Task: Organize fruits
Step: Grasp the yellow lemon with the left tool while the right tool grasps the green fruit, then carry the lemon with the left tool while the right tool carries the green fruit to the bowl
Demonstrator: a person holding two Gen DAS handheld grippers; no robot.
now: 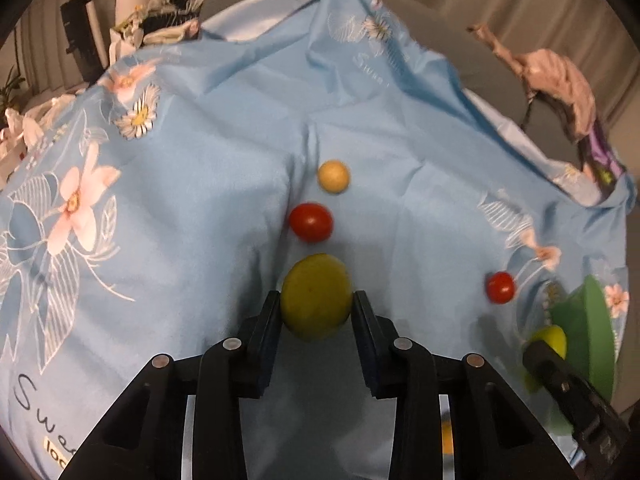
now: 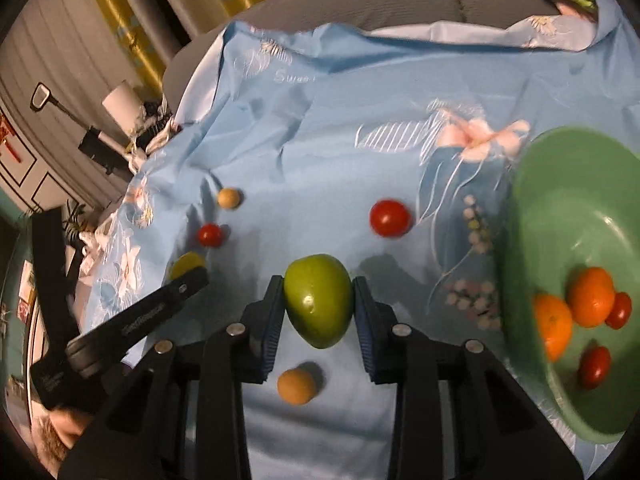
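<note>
My left gripper (image 1: 315, 300) is shut on a yellow-green round fruit (image 1: 316, 296) just above the blue floral cloth (image 1: 200, 184). Beyond it lie a red tomato (image 1: 311, 222) and a tan round fruit (image 1: 333, 176). Another tomato (image 1: 500, 287) lies to the right. My right gripper (image 2: 318, 300) is shut on a green apple (image 2: 320, 304), left of the green bowl (image 2: 532, 208). The bowl holds two oranges (image 2: 592, 296) and two small tomatoes (image 2: 595, 366). A tan fruit (image 2: 297, 386) lies under the right gripper. A tomato (image 2: 390, 218) lies ahead of it.
The cloth covers a grey sofa-like surface (image 2: 380, 4). Crumpled pink and purple fabric (image 1: 560, 88) lies at the far right. Clutter and a paper roll (image 2: 120, 104) stand beyond the cloth's left edge. The bowl's edge (image 1: 592, 332) shows at the left wrist view's right side.
</note>
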